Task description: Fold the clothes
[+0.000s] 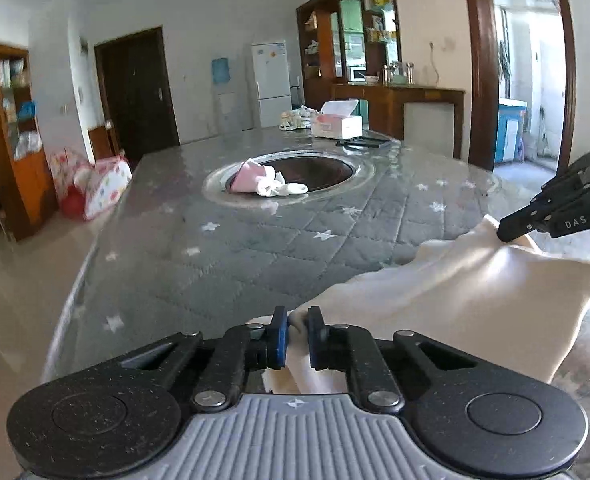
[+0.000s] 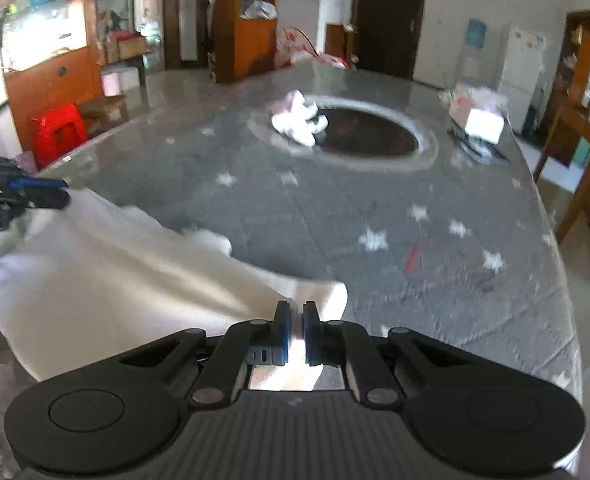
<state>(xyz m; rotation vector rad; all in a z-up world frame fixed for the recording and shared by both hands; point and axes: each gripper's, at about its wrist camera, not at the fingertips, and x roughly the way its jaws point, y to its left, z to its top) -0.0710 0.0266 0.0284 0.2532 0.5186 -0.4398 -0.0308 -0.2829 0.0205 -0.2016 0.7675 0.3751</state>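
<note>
A cream white cloth lies on the near part of the grey star-quilted table. My left gripper is shut on the cloth's near edge, which bunches between its blue pads. At the right of that view my right gripper pinches the cloth's far corner. In the right wrist view the same cloth spreads to the left, and my right gripper is shut on its edge. My left gripper shows at the left edge of that view, on the cloth's other end.
A small pile of pink and white clothes sits at the rim of the dark round well in the table's middle. A white box and dark sticks lie at the far end. The table edge drops off to the left.
</note>
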